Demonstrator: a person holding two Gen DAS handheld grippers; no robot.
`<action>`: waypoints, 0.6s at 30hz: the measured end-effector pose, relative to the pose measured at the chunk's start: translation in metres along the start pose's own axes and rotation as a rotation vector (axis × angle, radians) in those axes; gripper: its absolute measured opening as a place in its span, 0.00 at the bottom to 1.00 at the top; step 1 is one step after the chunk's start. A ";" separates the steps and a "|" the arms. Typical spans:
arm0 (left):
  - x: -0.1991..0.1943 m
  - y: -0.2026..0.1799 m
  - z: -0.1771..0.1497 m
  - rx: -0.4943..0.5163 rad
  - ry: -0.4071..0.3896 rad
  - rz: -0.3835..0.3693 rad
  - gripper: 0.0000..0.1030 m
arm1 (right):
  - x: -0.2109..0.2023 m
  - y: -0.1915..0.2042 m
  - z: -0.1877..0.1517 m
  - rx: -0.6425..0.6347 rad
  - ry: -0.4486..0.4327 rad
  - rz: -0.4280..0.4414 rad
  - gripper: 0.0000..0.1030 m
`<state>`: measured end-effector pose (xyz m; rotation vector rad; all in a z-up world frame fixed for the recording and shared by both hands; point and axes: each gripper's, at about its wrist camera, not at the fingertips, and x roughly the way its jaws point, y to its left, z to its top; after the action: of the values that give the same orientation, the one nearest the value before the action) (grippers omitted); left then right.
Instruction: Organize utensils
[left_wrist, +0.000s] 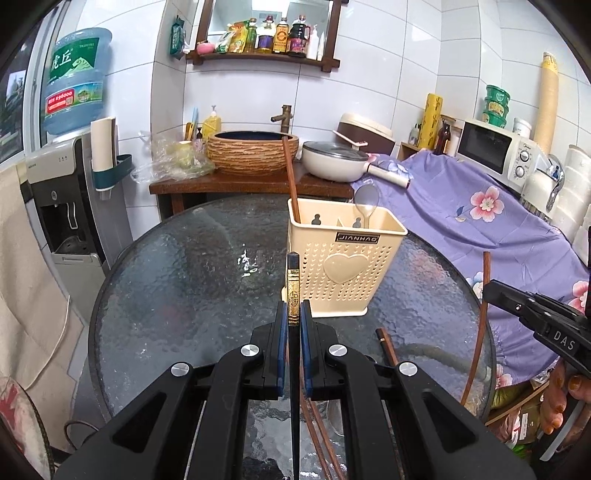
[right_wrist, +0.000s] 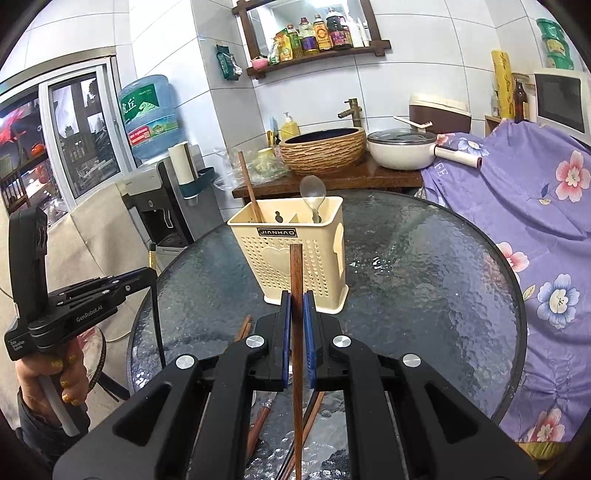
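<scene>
Left gripper (left_wrist: 294, 314): blue pads closed tight on a black chopstick (left_wrist: 293, 291) with a gold-banded end, held upright above the table so it can be lowered end-first. Cream utensil holder (left_wrist: 345, 266) stands just beyond, at about one o'clock of this gripper.

Right gripper (right_wrist: 296, 306): pads closed tight on a brown wooden chopstick (right_wrist: 296, 280), likewise upright, with the holder straight ahead at twelve o'clock.

Holder contents: one brown chopstick (left_wrist: 291, 177) leaning in the left compartment, one clear spoon (left_wrist: 366, 201) in the right. Sorting by kind appears to be the scheme, so both held sticks probably belong on the left.

Round glass table (left_wrist: 177, 266): carries the holder near its middle; further loose chopsticks (right_wrist: 258, 421) lie at six o'clock beneath the grippers, not yet sorted.

Surroundings: woven basin (left_wrist: 253, 151) and white pan (left_wrist: 334, 160) on a counter at twelve o'clock.
</scene>
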<state>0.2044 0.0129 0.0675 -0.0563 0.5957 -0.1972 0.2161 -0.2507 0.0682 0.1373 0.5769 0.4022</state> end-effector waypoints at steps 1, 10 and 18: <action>-0.002 0.000 0.001 0.001 -0.004 -0.004 0.06 | -0.001 0.000 0.000 0.001 0.000 0.004 0.07; -0.016 0.000 0.007 0.005 -0.036 -0.018 0.06 | -0.017 0.006 0.006 -0.019 -0.018 0.030 0.07; -0.021 0.001 0.011 0.001 -0.047 -0.025 0.06 | -0.028 0.013 0.012 -0.047 -0.034 0.039 0.07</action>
<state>0.1939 0.0179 0.0878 -0.0666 0.5484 -0.2196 0.1976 -0.2504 0.0951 0.1102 0.5321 0.4497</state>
